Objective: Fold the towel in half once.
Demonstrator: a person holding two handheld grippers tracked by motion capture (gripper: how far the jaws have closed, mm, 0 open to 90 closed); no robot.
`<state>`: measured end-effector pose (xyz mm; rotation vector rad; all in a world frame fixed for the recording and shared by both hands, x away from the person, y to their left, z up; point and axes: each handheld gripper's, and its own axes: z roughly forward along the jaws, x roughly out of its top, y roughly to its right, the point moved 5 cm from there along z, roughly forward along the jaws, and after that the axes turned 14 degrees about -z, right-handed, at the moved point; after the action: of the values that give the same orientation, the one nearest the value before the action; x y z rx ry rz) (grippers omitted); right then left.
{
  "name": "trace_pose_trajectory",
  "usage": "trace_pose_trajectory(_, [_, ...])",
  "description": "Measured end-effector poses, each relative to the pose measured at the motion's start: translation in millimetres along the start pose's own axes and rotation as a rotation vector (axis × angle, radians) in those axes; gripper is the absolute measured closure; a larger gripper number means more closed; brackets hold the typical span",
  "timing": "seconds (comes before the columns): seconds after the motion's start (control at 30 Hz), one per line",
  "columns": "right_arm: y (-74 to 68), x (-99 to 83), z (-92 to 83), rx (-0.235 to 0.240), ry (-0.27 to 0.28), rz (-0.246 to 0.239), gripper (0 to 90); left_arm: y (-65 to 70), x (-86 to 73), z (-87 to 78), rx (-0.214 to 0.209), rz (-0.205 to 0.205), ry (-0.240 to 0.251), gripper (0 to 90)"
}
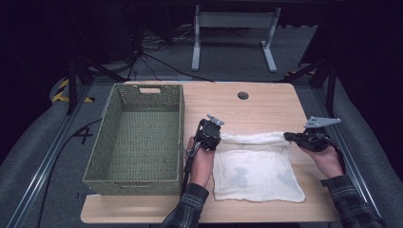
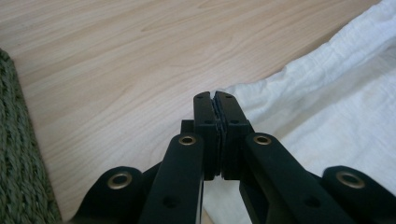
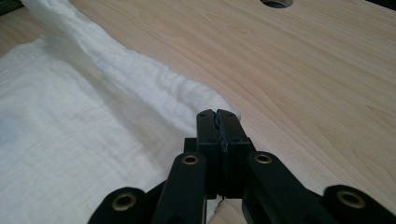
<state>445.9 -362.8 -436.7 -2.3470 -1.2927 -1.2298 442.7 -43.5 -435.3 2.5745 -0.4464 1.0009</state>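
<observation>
A white cloth (image 1: 256, 171) lies spread on the wooden table (image 1: 266, 107), its far edge bunched and raised between my two grippers. At the cloth's far left corner my left gripper (image 1: 220, 135) is shut; in the left gripper view the jaws (image 2: 215, 95) are pressed together right at the edge of the cloth (image 2: 336, 93). Over at the far right corner, my right gripper (image 1: 288, 137) is shut too, and the right gripper view has its jaws (image 3: 216, 113) pinching the corner of the cloth (image 3: 70, 116). A hand holds each gripper.
A green woven basket (image 1: 110, 123) with nothing in it stands on the left half of the table, close beside my left hand; its wall (image 2: 18, 163) shows in the left gripper view. A round hole (image 1: 243, 95) sits near the table's far edge.
</observation>
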Motion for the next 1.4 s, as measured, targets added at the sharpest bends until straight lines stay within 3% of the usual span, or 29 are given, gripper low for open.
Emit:
trace_pose_trajectory(0.13, [-10.2, -3.9, -8.9, 0.017, -0.001, -0.009, 89.0, 3.0, -6.9, -9.1, -0.014, -0.006, 0.007, 88.5])
trace_pose_trajectory(0.37, [-25.5, -14.0, -21.1, 0.055, 0.002, -0.003, 89.0, 16.9, -19.0, -23.8, -0.03, 0.046, 0.002, 88.5])
trace_pose_trajectory(0.63, [-45.8, -24.6, -37.2, 0.083, 0.008, -0.012, 89.0, 26.6, -42.0, -43.1, -0.035, 0.076, 0.005, 88.7])
trace_pose_trajectory(0.8, [-55.2, -33.1, -46.6, 0.087, 0.003, -0.013, 89.0, 29.3, -56.0, -47.2, -0.066, 0.072, -0.02, 88.7])
trace_pose_trajectory(1.0, [-73.1, -42.5, -56.0, 0.108, -0.004, -0.021, 89.0, 28.8, -71.5, -53.8, -0.07, 0.083, -0.05, 88.7])
trace_pose_trajectory(1.4, [-89.4, -52.7, -62.7, 0.141, -0.02, -0.027, 89.0, 29.9, -101.8, -54.3, -0.095, 0.114, -0.143, 88.7])
